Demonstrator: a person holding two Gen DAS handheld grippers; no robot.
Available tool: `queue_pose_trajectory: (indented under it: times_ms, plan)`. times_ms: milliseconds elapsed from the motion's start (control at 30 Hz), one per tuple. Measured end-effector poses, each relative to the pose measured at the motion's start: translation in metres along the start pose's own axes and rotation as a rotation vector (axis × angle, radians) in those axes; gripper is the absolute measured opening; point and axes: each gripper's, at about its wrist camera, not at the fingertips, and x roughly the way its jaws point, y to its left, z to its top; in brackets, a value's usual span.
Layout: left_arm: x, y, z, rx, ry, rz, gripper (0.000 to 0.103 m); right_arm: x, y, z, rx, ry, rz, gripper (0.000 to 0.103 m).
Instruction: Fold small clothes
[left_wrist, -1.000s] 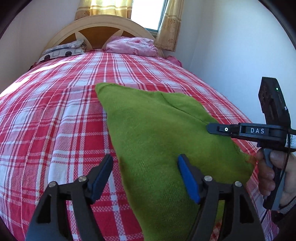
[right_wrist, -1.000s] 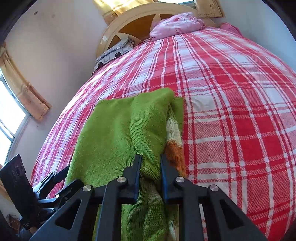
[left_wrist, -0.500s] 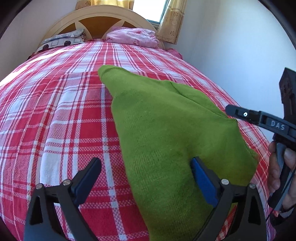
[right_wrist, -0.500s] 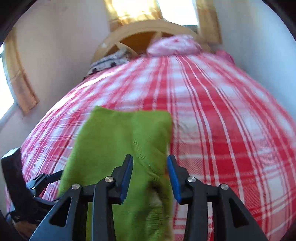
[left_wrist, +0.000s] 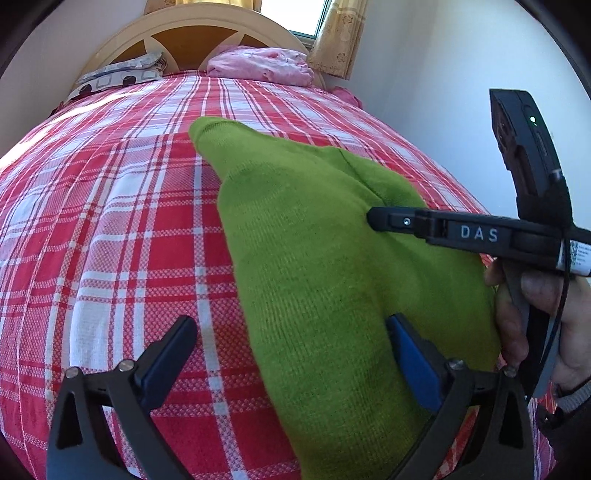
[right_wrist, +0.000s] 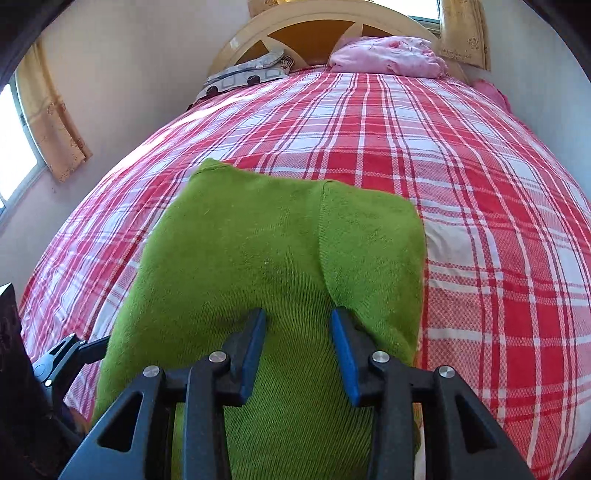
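Note:
A green knitted garment (left_wrist: 314, 258) lies folded lengthwise on the red plaid bedsheet (left_wrist: 110, 221). My left gripper (left_wrist: 290, 326) stands wide open over its near left edge, one pad over the sheet and the other over the cloth, pinching nothing. In the right wrist view the garment (right_wrist: 258, 240) shows a folded-over flap on its right side. My right gripper (right_wrist: 298, 317) hovers just above the cloth with its blue pads apart and nothing between them. From the left wrist view the right gripper (left_wrist: 373, 218) reaches in from the right, held by a person's hand (left_wrist: 517, 314).
A pink bundle (left_wrist: 258, 66) and a grey patterned pillow (left_wrist: 122, 74) lie against the wooden headboard (left_wrist: 192, 33). A white wall (left_wrist: 443, 92) runs along the bed's right side. The left gripper (right_wrist: 66, 350) shows at the lower left of the right wrist view.
The right gripper has let go of the green fold it pinched, opened, and shifted over the garment, which now lies flat. The left gripper has opened wider.

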Motion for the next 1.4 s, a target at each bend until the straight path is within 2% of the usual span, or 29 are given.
queue_pose_trajectory:
  times_ms: [100,300,467,567,700,900,1033,1167,1200,1267,1300,1333,1400]
  plan:
    - [0.0,0.002,-0.001,-0.012,0.007,-0.018,0.103,-0.002,-0.002,-0.003,0.028,-0.01,0.005,0.038]
    - [-0.001,-0.002,-0.004,0.002,0.012,-0.016,0.103,-0.017,-0.005,-0.021,0.017,-0.086,0.019,0.037]
    - [-0.002,-0.002,-0.005,-0.001,0.011,-0.014,0.103,-0.056,0.016,-0.044,-0.051,-0.131,-0.018,0.039]
    - [-0.003,-0.002,-0.005,0.0,0.01,-0.016,0.103,-0.06,0.017,-0.063,-0.09,-0.107,-0.049,0.039]
    - [-0.004,-0.005,-0.006,0.011,0.013,-0.034,0.103,-0.06,-0.011,-0.069,0.009,-0.12,0.05,0.036]
    - [-0.007,-0.01,-0.008,0.033,0.017,-0.056,0.103,-0.075,-0.011,-0.068,-0.005,-0.134,0.096,0.039]
    - [-0.002,-0.013,-0.006,0.029,0.034,-0.029,0.103,-0.083,-0.024,-0.065,0.036,-0.148,0.134,0.047]
    - [0.002,-0.017,-0.005,0.055,0.048,-0.01,0.103,-0.079,-0.022,-0.057,-0.009,-0.124,0.151,0.047]
    - [0.002,-0.016,-0.005,0.051,0.048,-0.014,0.103,-0.082,-0.024,-0.052,-0.001,-0.134,0.179,0.047]
    - [0.002,-0.014,-0.005,0.043,0.047,-0.023,0.103,-0.088,-0.039,-0.04,0.077,-0.176,0.225,0.057]
    - [0.002,-0.014,-0.005,0.043,0.046,-0.022,0.103,-0.088,-0.046,-0.035,0.111,-0.19,0.226,0.072]
    - [0.002,-0.015,-0.006,0.045,0.046,-0.019,0.103,-0.085,-0.054,-0.029,0.146,-0.198,0.222,0.08]
    - [0.002,-0.015,-0.006,0.049,0.047,-0.015,0.103,-0.07,-0.067,-0.018,0.177,-0.165,0.213,0.08]
